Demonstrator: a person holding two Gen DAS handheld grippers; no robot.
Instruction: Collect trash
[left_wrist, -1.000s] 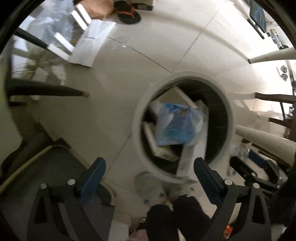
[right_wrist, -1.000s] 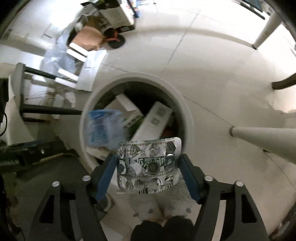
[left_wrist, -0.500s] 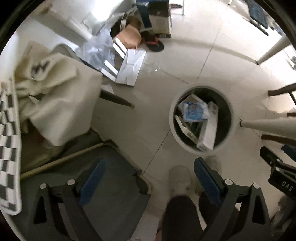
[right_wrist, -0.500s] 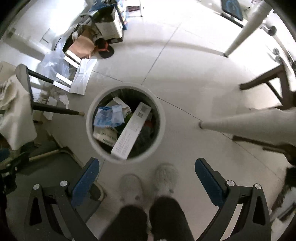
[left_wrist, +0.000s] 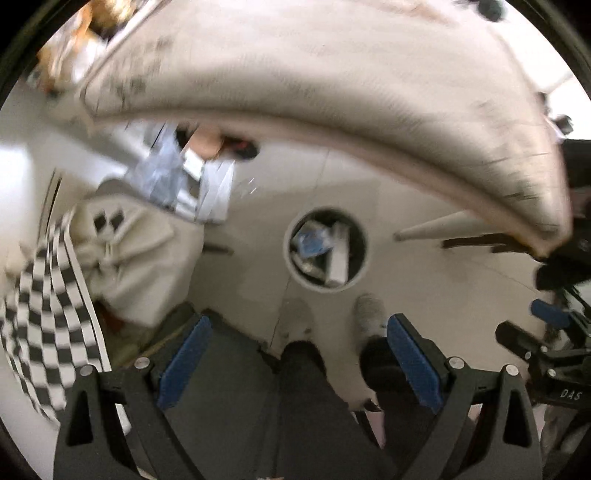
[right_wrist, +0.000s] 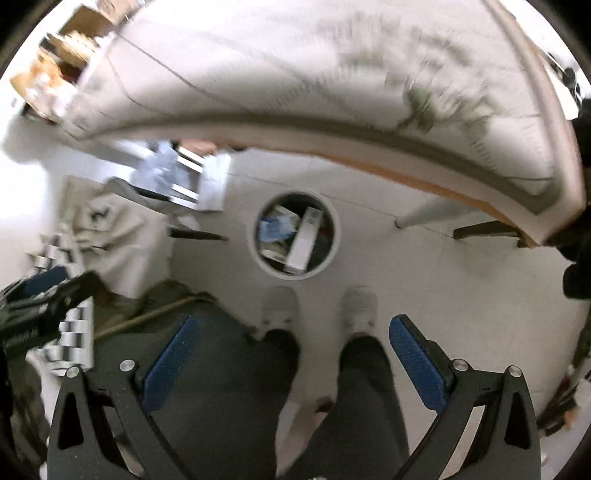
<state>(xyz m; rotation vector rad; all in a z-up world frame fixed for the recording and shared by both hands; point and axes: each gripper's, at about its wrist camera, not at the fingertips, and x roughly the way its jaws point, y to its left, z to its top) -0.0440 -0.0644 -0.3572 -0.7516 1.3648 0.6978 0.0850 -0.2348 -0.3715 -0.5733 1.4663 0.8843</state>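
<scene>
A round white trash bin (left_wrist: 360, 271) stands on the floor far below, also in the right wrist view (right_wrist: 332, 251). It holds a blue plastic bag (left_wrist: 312, 240) (right_wrist: 275, 226), a long white box (right_wrist: 306, 240) and other packaging. My left gripper (left_wrist: 295, 332) is open and empty, high above the floor. My right gripper (right_wrist: 293, 332) is open and empty at about the same height. The right gripper also shows at the right edge of the left wrist view (left_wrist: 546, 325).
A white table edge (left_wrist: 369, 122) (right_wrist: 369, 110) curves across the top, blurred, with a table leg (left_wrist: 436, 227) beside the bin. A chair draped with cream and checked cloth (left_wrist: 122, 251) stands left. The person's shoes (right_wrist: 360, 306) and legs are below. Boxes and plastic (left_wrist: 177, 177) lie on the floor.
The right gripper opened and the blister pack it held is gone from it. Both grippers rose high above the bin; the table edge now fills the top of both views.
</scene>
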